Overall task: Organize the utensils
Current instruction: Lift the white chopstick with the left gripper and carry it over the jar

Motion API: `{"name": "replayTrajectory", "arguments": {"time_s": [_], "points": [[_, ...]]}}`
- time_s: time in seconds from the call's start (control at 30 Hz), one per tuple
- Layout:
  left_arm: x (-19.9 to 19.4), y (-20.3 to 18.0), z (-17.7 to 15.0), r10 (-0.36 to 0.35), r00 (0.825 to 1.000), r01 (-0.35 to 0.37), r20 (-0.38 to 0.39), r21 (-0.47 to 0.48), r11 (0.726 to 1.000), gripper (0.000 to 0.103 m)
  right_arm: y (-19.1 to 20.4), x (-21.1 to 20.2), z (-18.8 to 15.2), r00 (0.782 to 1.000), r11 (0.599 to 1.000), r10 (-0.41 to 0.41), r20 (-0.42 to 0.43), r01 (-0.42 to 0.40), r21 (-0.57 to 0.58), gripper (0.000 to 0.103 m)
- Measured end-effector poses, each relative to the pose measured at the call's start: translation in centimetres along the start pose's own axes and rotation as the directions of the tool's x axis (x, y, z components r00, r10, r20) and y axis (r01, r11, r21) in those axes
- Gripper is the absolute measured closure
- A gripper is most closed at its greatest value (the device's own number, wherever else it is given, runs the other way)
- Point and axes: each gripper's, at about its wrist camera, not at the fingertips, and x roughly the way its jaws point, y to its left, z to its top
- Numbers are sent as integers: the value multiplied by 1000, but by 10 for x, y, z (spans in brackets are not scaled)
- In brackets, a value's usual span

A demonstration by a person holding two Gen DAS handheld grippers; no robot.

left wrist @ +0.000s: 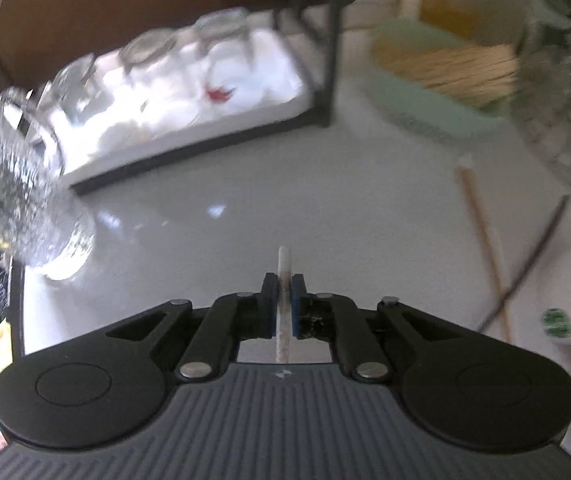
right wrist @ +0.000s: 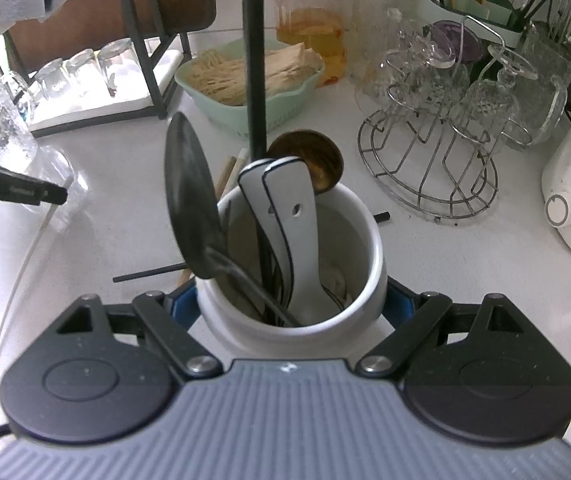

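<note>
two grippers busy here. the left gripper [left wrist: 284, 304] has its jaws pinching a pale chopstick [left wrist: 284, 268] upright, above the bare counter [left wrist: 325, 208] and left of the crock [right wrist: 293, 280]. the right gripper [right wrist: 291, 304] has its jaws spread wide around the crock, pads on both sides, steadying it. the crock is already crowded with a black spoon [right wrist: 189, 200], white handles [right wrist: 285, 208] and a ladle [right wrist: 317, 160], so i'd aim the stick for the open gap on the crock's right side, tip down, and keep the crock braced till it drops.
</note>
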Motion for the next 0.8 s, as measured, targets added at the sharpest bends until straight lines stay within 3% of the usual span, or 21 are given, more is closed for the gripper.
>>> {"name": "replayTrajectory", "arguments": {"time_s": [0.33, 0.47, 0.8], "points": [[-84, -43, -2, -140, 977, 138, 160, 26, 990, 96, 1, -1, -6, 998, 998, 26, 62, -23, -50, 12], [-115, -57, -6, -209, 956, 207, 208, 31, 978, 96, 0, 0, -6, 997, 998, 38, 70, -34, -60, 12], [-166, -94, -7, -358, 889, 323, 287, 162, 932, 96, 0, 1, -7, 995, 994, 68, 74, -61, -93, 12]]}}
